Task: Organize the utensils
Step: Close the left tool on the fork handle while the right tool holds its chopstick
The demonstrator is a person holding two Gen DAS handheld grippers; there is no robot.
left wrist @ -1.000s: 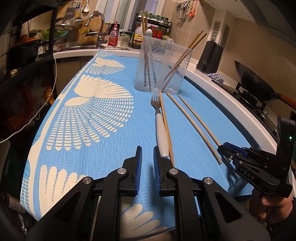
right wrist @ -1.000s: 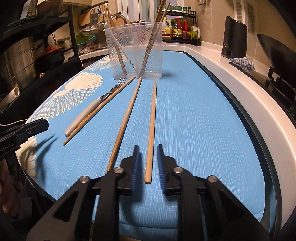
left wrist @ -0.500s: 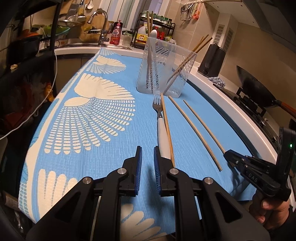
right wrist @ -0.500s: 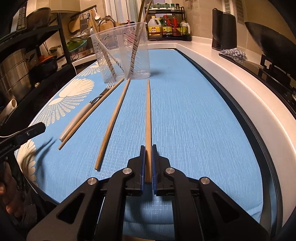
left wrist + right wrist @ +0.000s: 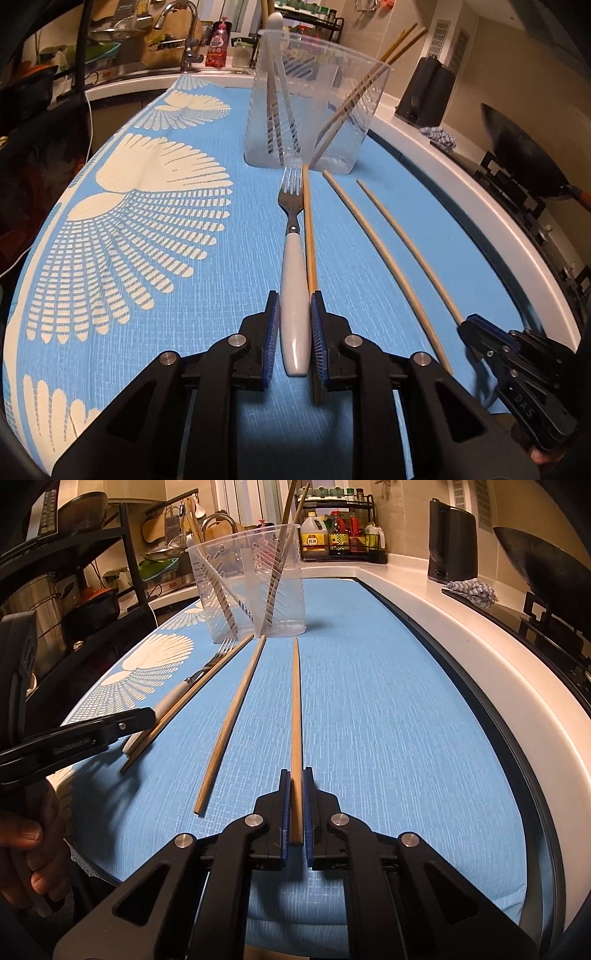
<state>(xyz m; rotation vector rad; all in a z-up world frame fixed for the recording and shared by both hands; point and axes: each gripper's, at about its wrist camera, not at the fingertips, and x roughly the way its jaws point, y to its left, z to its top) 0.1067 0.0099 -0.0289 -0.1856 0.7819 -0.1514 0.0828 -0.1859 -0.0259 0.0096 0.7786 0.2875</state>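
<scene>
Wooden chopstick (image 5: 295, 738) is lying on the blue mat (image 5: 388, 720), clamped by the right gripper (image 5: 294, 812) for the clear holder (image 5: 255, 587), while the left gripper (image 5: 294, 332) is opening around the fork (image 5: 293, 280) handle (pads not pressing).

you have three loose chopsticks (image 5: 295, 716) lying on the blue cloth (image 5: 388, 720), running from the lower centre up to mid-frame in the right wrist view. one fork (image 5: 293, 273) lies at the centre of the left wrist view. one clear holder (image 5: 251, 583) stands at upper centre, with at least four sticks in it; more i cannot count.
</scene>
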